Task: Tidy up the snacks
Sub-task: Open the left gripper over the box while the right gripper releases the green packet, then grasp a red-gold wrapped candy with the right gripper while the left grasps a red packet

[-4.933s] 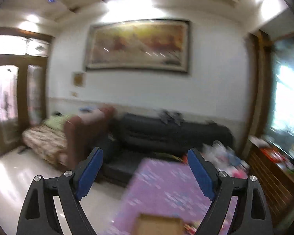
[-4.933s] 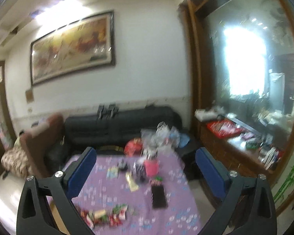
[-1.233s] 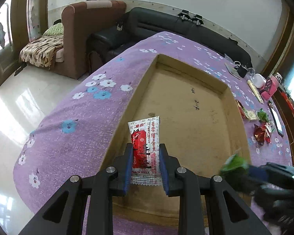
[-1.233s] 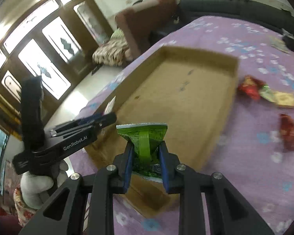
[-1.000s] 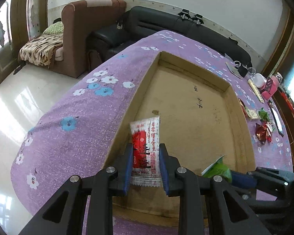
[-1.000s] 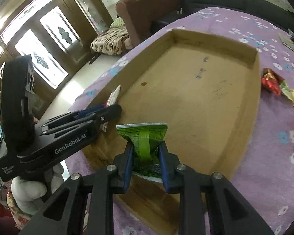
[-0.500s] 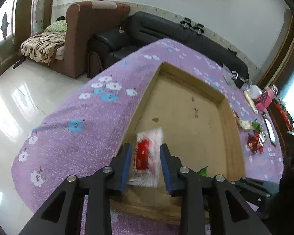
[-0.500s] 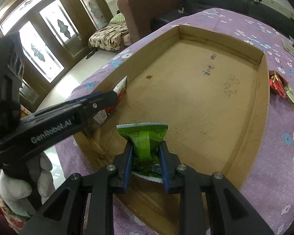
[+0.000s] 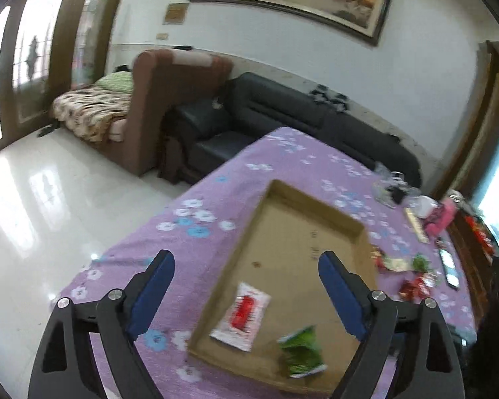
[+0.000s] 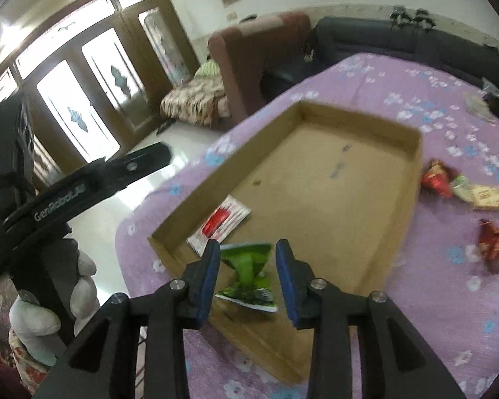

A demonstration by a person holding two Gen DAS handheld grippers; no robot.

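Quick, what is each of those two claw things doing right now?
Left gripper: open, just opened, holding nothing.
Right gripper: open, fingers just parted, green packet released between them.

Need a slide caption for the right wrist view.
Right gripper opening over green packet in box.

Two wrist views, each angled down from close above, both sharing the cardboard tray (image 9: 246, 232) (image 10: 412, 179).
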